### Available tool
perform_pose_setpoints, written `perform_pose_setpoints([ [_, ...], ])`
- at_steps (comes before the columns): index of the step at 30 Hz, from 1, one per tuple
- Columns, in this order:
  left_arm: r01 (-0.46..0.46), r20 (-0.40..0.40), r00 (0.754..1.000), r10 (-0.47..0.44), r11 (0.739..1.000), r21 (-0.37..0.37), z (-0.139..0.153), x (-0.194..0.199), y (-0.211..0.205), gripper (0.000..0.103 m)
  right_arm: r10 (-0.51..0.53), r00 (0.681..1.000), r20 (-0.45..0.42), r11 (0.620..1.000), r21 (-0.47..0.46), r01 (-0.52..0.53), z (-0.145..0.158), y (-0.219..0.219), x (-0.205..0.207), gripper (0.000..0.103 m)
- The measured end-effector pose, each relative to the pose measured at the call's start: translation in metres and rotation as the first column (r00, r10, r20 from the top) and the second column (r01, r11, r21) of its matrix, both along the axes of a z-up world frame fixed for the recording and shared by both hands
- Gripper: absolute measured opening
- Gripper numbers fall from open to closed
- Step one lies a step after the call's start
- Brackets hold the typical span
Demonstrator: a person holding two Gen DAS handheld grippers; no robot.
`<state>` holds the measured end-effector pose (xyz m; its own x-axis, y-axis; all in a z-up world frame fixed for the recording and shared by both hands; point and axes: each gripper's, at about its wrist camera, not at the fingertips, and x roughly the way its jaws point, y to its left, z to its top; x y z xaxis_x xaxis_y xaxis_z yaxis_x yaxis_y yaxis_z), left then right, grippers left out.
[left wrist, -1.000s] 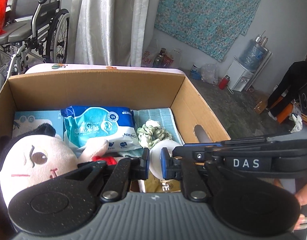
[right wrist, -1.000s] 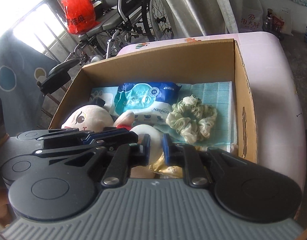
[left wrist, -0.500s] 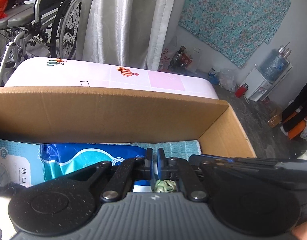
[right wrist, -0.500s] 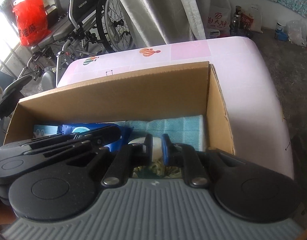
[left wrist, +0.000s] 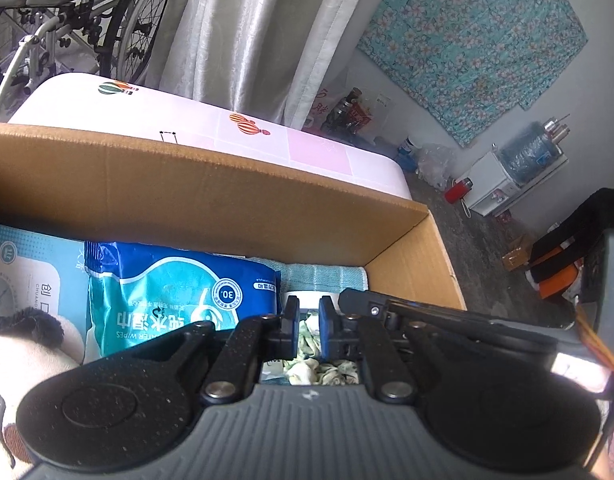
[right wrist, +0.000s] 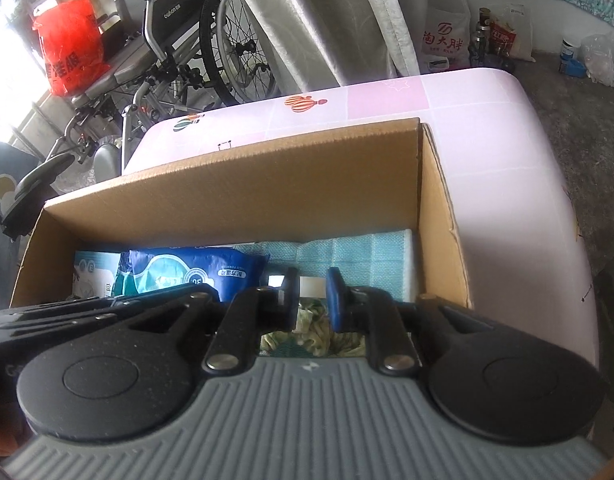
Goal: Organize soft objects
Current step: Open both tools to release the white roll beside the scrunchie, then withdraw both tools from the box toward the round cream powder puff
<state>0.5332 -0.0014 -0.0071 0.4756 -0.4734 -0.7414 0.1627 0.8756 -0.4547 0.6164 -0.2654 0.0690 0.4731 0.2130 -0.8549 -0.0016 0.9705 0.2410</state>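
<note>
A cardboard box [left wrist: 211, 200] on a pink table holds a blue wet-wipes pack [left wrist: 175, 304], a teal towel [left wrist: 327, 276], a green scrunchie [left wrist: 319, 368], a white round object [left wrist: 307, 300] and a plush doll [left wrist: 23, 356]. My left gripper [left wrist: 307, 320] hovers low over the scrunchie with a narrow gap between its fingers and nothing held. My right gripper [right wrist: 311, 300] is beside it over the same scrunchie [right wrist: 315, 332], slightly open and empty. The box [right wrist: 235, 184], wipes pack [right wrist: 195, 272] and towel [right wrist: 347, 260] also show in the right wrist view.
The pink table [right wrist: 487, 128] extends behind and right of the box. A wheelchair [right wrist: 195, 48] and curtain [left wrist: 259, 40] stand beyond it. A water dispenser [left wrist: 519, 172] and bags sit on the floor at the right.
Both grippers tilted up and moved in lower over the box, so the far wall fills more of the view. The left jaws closed half a second ago and have since parted a little.
</note>
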Motion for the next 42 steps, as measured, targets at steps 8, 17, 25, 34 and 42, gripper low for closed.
perform_pose_setpoints([
  [8, 0.087, 0.123, 0.987, -0.104, 0.987, 0.133, 0.054, -0.09, 0.025, 0.015, 0.018, 0.998, 0.06, 0.998, 0.054, -0.021, 0.039, -0.007, -0.055, 0.015],
  [17, -0.125, 0.173, 0.98, 0.103, 0.984, 0.124, 0.076, -0.281, 0.127, 0.023, 0.28, 0.937, 0.21, 0.932, 0.177, -0.318, 0.117, 0.017, -0.21, 0.02],
  [25, -0.206, 0.154, 0.974, 0.168, 0.936, 0.286, -0.006, -0.344, 0.176, 0.054, 0.431, 0.893, 0.132, 0.854, 0.259, -0.451, 0.074, 0.101, -0.29, 0.021],
  [34, -0.274, 0.134, 0.958, 0.254, 0.948, 0.163, -0.056, -0.353, 0.192, 0.049, 0.455, 0.887, -0.076, 0.845, 0.351, -0.403, -0.022, 0.18, -0.303, 0.022],
  [42, -0.181, 0.297, 0.951, 0.085, 0.933, 0.312, -0.068, -0.373, 0.163, 0.05, 0.413, 0.904, -0.114, 0.852, 0.398, -0.339, -0.042, 0.178, -0.298, 0.02],
])
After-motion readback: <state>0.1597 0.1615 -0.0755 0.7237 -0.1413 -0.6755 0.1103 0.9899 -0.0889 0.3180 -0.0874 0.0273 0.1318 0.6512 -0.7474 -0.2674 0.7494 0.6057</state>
